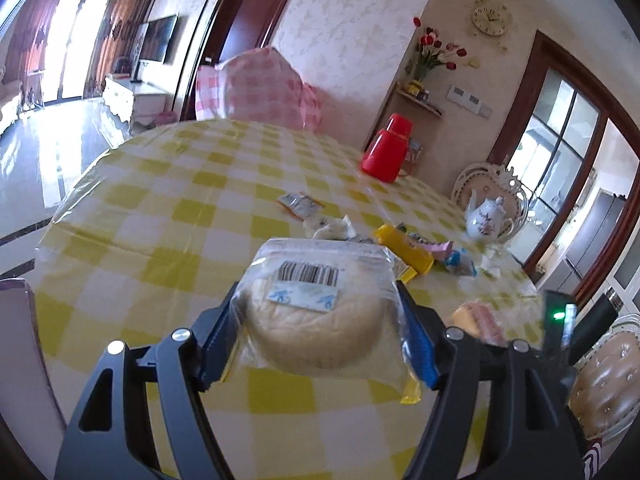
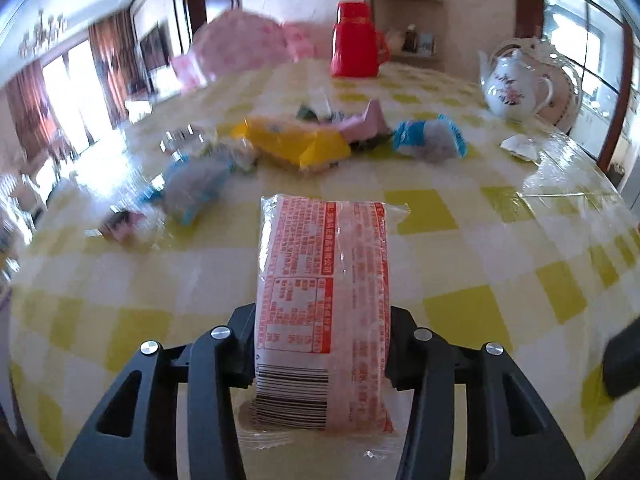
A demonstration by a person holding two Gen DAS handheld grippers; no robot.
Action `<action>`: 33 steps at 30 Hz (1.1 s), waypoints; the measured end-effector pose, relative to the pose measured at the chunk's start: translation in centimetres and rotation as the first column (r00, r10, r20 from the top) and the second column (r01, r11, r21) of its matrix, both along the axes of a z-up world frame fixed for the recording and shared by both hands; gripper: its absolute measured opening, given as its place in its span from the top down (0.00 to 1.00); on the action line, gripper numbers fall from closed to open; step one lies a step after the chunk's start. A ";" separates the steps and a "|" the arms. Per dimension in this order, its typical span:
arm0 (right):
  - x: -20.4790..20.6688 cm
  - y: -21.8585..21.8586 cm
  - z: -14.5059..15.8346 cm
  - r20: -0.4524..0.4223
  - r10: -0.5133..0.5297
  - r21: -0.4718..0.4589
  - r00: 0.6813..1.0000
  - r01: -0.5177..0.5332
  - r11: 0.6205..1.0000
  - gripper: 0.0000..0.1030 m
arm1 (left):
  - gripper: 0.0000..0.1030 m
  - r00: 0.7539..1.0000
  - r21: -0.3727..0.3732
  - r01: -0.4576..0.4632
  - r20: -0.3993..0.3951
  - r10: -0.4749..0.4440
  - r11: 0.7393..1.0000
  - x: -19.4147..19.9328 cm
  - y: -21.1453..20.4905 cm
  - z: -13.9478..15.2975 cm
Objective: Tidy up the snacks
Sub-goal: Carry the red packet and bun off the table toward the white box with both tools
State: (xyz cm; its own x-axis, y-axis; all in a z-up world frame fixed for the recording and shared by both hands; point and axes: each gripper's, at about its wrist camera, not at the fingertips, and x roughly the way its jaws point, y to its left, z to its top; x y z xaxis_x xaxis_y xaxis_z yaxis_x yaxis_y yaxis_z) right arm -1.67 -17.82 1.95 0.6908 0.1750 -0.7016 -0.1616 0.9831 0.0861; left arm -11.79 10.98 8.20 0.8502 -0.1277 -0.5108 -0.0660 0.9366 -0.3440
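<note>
My left gripper is shut on a round pale cake in a clear bag with a barcode label, held above the yellow-checked tablecloth. My right gripper is shut on a pink-and-red printed snack packet, held above the table. The same packet and right gripper show at the right edge of the left wrist view. A loose pile of snacks lies further on: a yellow pack, blue-wrapped pieces, a pink pack.
A red thermos stands at the far side of the table. A white floral teapot stands at the right. A silver-orange packet lies mid-table. A pink-checked chair stands behind the table. A padded chair is at the right.
</note>
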 end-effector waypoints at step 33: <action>-19.1 17.3 7.9 0.237 0.446 0.131 0.863 -0.484 0.865 0.56 | 0.33 0.991 0.248 -0.077 -0.086 0.101 0.966 -10.8 8.5 2.4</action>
